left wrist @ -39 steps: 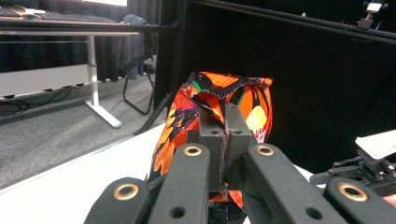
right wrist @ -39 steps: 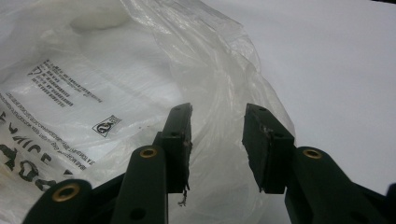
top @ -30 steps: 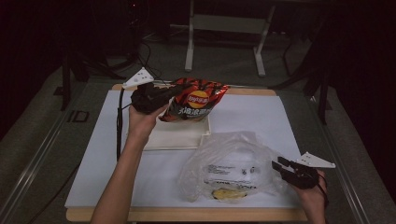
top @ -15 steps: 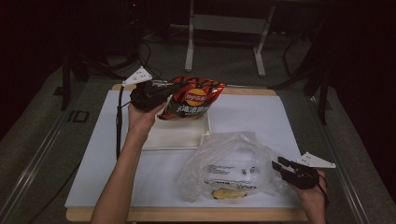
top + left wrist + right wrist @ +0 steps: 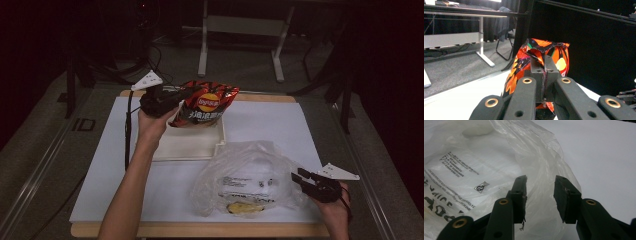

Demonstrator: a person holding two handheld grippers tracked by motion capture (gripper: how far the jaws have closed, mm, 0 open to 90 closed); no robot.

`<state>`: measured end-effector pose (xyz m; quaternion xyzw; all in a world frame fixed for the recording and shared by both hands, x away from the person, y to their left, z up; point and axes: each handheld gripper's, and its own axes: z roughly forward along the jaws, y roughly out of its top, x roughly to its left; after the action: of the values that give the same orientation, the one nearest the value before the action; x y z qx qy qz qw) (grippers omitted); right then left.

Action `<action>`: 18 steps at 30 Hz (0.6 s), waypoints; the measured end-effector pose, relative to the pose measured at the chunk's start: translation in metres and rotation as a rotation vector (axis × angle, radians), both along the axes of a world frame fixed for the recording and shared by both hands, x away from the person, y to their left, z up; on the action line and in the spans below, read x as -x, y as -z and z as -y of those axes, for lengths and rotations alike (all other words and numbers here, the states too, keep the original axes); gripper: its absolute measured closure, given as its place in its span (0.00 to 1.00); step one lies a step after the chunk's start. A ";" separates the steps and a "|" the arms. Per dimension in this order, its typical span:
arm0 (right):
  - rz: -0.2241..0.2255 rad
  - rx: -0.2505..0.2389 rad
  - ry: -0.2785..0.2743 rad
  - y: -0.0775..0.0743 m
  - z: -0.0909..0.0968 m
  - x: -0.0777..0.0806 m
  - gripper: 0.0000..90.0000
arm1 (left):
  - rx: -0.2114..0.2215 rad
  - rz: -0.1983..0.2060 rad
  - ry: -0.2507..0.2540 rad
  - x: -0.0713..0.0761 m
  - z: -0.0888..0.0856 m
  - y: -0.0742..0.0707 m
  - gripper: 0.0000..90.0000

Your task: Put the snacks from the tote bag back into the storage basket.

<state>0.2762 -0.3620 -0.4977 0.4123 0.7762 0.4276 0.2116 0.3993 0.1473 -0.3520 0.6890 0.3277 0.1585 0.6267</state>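
A red chip bag [image 5: 209, 103] hangs tilted above a shallow white tray [image 5: 187, 146] at the back of the table. My left gripper [image 5: 184, 96] is shut on the bag's left edge. In the left gripper view the jaws meet on the crimped seam of the chip bag [image 5: 557, 53], held by the left gripper [image 5: 544, 65]. A crumpled clear plastic bag [image 5: 247, 172] with black print lies at the front, a yellowish item [image 5: 243, 207] inside it. My right gripper [image 5: 298, 176] stands open at the bag's right edge. In the right gripper view the plastic bag [image 5: 474, 162] lies just beyond the right gripper [image 5: 540, 191], unpinched.
A white sheet [image 5: 280, 120] covers the wooden table top. A black cable [image 5: 127, 135] trails from the left gripper down the table's left side. Desk legs [image 5: 202, 45] and dark frames stand on the floor behind the table.
My left gripper has edged slightly up with the chip bag still in it. The right gripper and the plastic bag have stayed where they were.
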 end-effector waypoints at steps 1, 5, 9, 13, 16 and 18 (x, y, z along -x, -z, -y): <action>0.000 0.000 0.000 0.000 0.000 0.000 0.69 | 0.001 -0.001 -0.002 -0.001 0.000 0.001 1.00; 0.002 0.002 -0.002 0.000 0.000 0.000 0.69 | 0.010 -0.004 -0.002 -0.005 0.000 0.003 0.99; 0.001 0.000 0.000 0.000 0.000 0.000 0.69 | 0.009 -0.005 -0.003 -0.008 0.000 0.005 0.99; 0.002 0.000 0.001 -0.001 0.000 0.000 0.70 | 0.010 -0.002 -0.005 -0.011 0.000 0.004 0.99; 0.004 -0.001 0.002 -0.001 0.000 0.001 0.69 | 0.007 0.002 -0.004 -0.013 0.001 0.004 0.99; 0.004 -0.001 0.002 -0.001 0.001 0.001 0.70 | 0.007 0.001 -0.003 -0.015 0.001 0.004 0.99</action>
<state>0.2754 -0.3627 -0.4966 0.4123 0.7751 0.4286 0.2134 0.4140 0.1463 -0.3564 0.6862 0.3290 0.1589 0.6289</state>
